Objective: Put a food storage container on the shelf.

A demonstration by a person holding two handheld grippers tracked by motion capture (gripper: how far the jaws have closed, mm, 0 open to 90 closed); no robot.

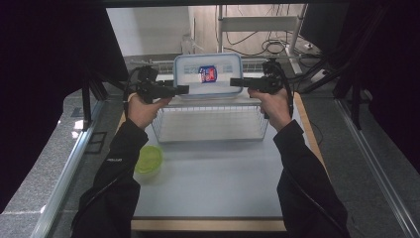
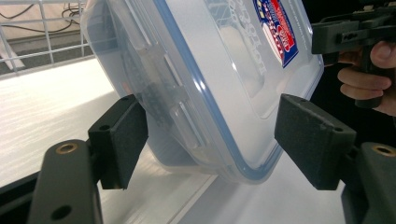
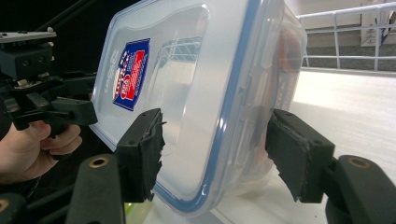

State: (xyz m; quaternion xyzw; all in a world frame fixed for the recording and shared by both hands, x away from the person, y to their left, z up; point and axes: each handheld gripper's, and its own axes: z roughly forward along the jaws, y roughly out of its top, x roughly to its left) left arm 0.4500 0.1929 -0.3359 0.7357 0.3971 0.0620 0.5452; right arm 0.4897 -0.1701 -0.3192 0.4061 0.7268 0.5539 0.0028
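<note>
Between both tongs, at the table's far end behind the wire basket [image 1: 210, 124], sits the clear rectangular plastic lidded box [image 1: 208, 74], long axis L–R. Left gripper [image 1: 184, 89] & right gripper [image 1: 234, 82] straddle its short ends, pads apart, no grip; equally near.

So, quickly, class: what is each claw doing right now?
Left claw: open, its pads clear of the plastic container between them.
Right claw: open, astride the same container's other end.
</note>
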